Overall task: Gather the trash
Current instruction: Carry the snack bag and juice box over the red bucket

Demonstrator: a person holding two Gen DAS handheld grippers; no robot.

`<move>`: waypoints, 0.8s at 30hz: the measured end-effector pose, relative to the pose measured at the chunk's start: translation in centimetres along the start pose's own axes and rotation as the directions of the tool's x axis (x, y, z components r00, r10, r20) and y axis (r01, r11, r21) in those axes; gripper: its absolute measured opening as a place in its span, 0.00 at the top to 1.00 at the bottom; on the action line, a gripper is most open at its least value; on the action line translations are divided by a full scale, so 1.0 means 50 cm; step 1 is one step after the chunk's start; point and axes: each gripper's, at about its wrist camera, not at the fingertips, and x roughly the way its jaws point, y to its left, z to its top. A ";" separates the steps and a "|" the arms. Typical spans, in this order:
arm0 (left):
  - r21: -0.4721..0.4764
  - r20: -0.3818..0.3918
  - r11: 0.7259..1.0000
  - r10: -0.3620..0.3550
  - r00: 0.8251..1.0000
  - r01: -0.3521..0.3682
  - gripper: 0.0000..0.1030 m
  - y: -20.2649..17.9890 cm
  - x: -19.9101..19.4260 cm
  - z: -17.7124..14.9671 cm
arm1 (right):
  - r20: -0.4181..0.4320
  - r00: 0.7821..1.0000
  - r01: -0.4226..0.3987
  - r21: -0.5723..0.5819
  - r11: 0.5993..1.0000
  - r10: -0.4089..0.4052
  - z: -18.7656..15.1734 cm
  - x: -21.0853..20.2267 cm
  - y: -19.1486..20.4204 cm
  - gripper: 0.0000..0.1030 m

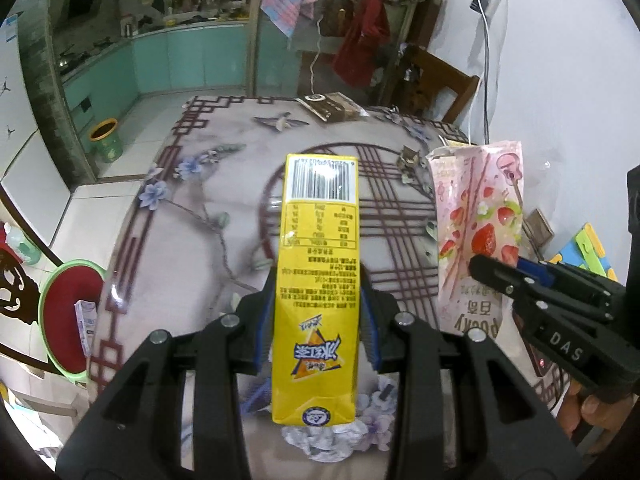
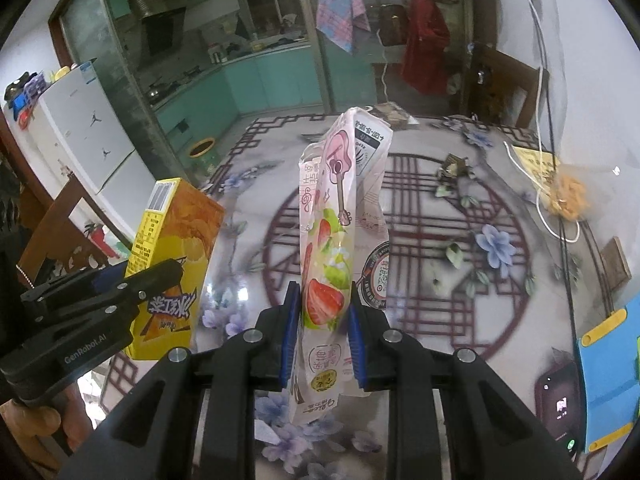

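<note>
My left gripper [image 1: 316, 320] is shut on a yellow drink carton [image 1: 318, 280] and holds it above the patterned table [image 1: 200, 216]; the carton also shows in the right wrist view [image 2: 172, 268]. My right gripper [image 2: 322, 336] is shut on a pink strawberry Pocky wrapper [image 2: 340, 224], held upright above the table; the wrapper also shows in the left wrist view [image 1: 476, 232], with the right gripper [image 1: 500, 276] beside it. A green bin with a red liner [image 1: 68, 320] stands left of the table, with a small carton [image 1: 86, 324] inside. Crumpled foil [image 1: 320, 440] lies under the carton.
A brown box [image 1: 332, 106] lies at the table's far edge. A small crumpled wrapper [image 2: 454, 168], an orange snack bag [image 2: 568, 196], a white cable [image 2: 544, 216] and a phone [image 2: 560, 404] lie on the right. A wooden chair [image 1: 436, 80] stands behind. A yellow-rimmed bin [image 1: 106, 140] stands on the floor.
</note>
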 end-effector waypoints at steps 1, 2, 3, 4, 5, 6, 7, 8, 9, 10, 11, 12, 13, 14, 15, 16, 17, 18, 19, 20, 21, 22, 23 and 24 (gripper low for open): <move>-0.004 0.001 1.000 0.000 1.000 0.000 0.66 0.010 -0.002 0.001 | -0.001 1.000 0.000 -0.004 1.000 0.000 0.002 0.003 0.008 0.78; -0.008 0.002 1.000 0.001 1.000 -0.001 0.66 0.020 -0.003 0.002 | -0.003 1.000 -0.001 -0.010 1.000 0.001 0.006 0.008 0.021 0.78; -0.012 0.004 1.000 0.001 1.000 -0.001 0.66 0.032 -0.004 0.002 | -0.003 1.000 -0.001 -0.013 1.000 0.001 0.007 0.008 0.028 0.78; -0.013 0.005 1.000 0.001 1.000 -0.001 0.66 0.039 -0.005 0.003 | -0.004 1.000 -0.002 -0.018 1.000 0.001 0.011 0.013 0.041 0.78; -0.015 0.006 1.000 0.002 1.000 -0.002 0.66 0.049 -0.007 0.003 | -0.004 1.000 -0.002 -0.020 1.000 0.002 0.012 0.016 0.048 0.78; -0.017 0.008 1.000 0.002 1.000 -0.002 0.66 0.062 -0.009 0.005 | -0.005 1.000 -0.002 -0.024 1.000 0.002 0.015 0.021 0.059 0.78; -0.018 0.009 1.000 0.003 1.000 -0.003 0.66 0.073 -0.011 0.006 | -0.005 1.000 -0.002 -0.027 1.000 0.002 0.017 0.024 0.067 0.78; -0.019 0.011 1.000 0.004 1.000 -0.004 0.66 0.084 -0.013 0.007 | -0.006 1.000 -0.002 -0.030 1.000 0.001 0.022 0.030 0.081 0.78; -0.021 0.014 1.000 0.006 1.000 -0.005 0.66 0.098 -0.016 0.009 | -0.005 1.000 -0.001 -0.031 1.000 0.001 0.024 0.033 0.090 0.78; -0.023 0.016 1.000 0.007 1.000 -0.007 0.66 0.109 -0.018 0.010 | -0.006 1.000 -0.003 -0.034 0.999 0.002 0.029 0.039 0.106 0.78; -0.027 0.018 1.000 0.009 1.000 -0.009 0.66 0.125 -0.020 0.013 | -0.006 1.000 -0.004 -0.037 0.999 0.004 0.032 0.043 0.117 0.78; -0.030 0.019 0.999 0.011 1.000 -0.010 0.66 0.136 -0.022 0.014 | -0.006 1.000 -0.005 -0.041 0.999 0.005 0.036 0.047 0.129 0.78; -0.035 0.021 0.999 0.014 1.000 -0.013 0.66 0.154 -0.025 0.016 | -0.006 1.000 -0.008 -0.045 0.999 0.008 0.041 0.051 0.144 0.78; -0.039 0.022 0.999 0.017 1.000 -0.016 0.66 0.167 -0.027 0.017 | -0.007 1.000 -0.011 -0.049 0.999 0.010 0.045 0.056 0.153 0.78; -0.043 0.024 0.999 0.021 0.999 -0.020 0.66 0.187 -0.030 0.019 | -0.009 1.000 -0.014 -0.056 0.998 0.014 0.049 0.060 0.169 0.78; -0.047 0.025 0.999 0.024 0.999 -0.023 0.66 0.201 -0.033 0.021 | -0.009 1.000 -0.018 -0.064 0.998 0.018 0.055 0.066 0.189 0.78; -0.050 0.027 0.998 0.027 0.999 -0.026 0.66 0.215 -0.035 0.022 | -0.009 1.000 -0.021 -0.069 0.997 0.021 0.058 0.071 0.203 0.78; -0.056 0.029 0.998 0.032 0.999 -0.031 0.66 0.236 -0.038 0.024 | -0.009 1.000 -0.025 -0.074 0.997 0.024 0.061 0.075 0.216 0.78; -0.059 0.030 0.998 0.035 0.999 -0.034 0.66 0.248 -0.041 0.024 | -0.011 1.000 -0.030 -0.081 0.996 0.029 0.067 0.083 0.236 0.78; -0.063 0.031 0.997 0.040 0.999 -0.038 0.66 0.264 -0.044 0.025 | -0.012 0.999 -0.034 -0.086 0.996 0.033 0.070 0.089 0.248 0.78; -0.069 0.033 0.997 0.045 0.998 -0.043 0.66 0.285 -0.047 0.026 | -0.014 0.999 -0.038 -0.091 0.995 0.037 0.073 0.095 0.263 0.78; -0.074 0.034 0.996 0.049 0.998 -0.047 0.66 0.299 -0.048 0.029 | -0.016 0.999 -0.044 -0.098 0.994 0.042 0.077 0.103 0.283 0.78; -0.079 0.034 0.996 0.052 0.998 -0.049 0.66 0.314 -0.050 0.029 | -0.018 0.999 -0.047 -0.103 0.994 0.045 0.079 0.108 0.295 0.78; -0.083 0.035 0.995 0.056 0.998 -0.053 0.66 0.328 -0.053 0.028 | -0.020 0.999 -0.051 -0.108 0.993 0.049 0.081 0.114 0.311 0.78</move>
